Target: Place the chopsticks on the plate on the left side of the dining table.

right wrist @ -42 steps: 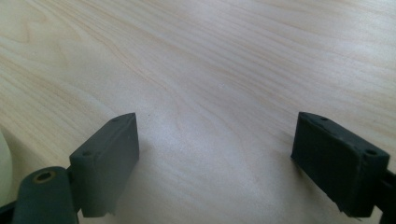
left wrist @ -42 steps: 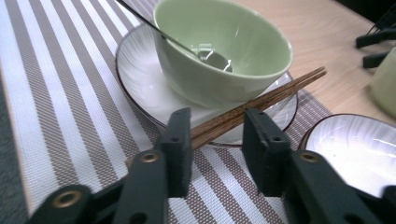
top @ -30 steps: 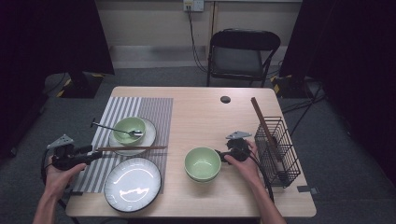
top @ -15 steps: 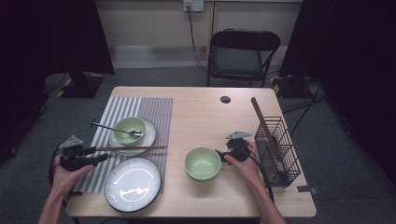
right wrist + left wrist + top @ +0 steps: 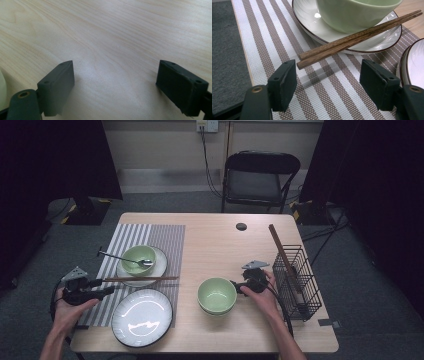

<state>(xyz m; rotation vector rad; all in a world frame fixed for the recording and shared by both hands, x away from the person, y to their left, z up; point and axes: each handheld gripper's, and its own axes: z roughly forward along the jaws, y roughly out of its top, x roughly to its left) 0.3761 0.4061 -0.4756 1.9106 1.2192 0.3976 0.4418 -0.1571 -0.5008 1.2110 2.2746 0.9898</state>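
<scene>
A light wooden table (image 5: 215, 245) stood on a grey carpet floor (image 5: 360, 285). A striped brown and white mat (image 5: 165, 237) lay on the left part of the table. A big white plate with a dark rim (image 5: 142, 317) sat near the front edge, partly on the mat. A light green bowl (image 5: 216, 295) sat on the bare wood in the middle. A black wire basket (image 5: 298, 282) stood at the right side. A small round black thing (image 5: 241, 226) lay near the back edge.
</scene>
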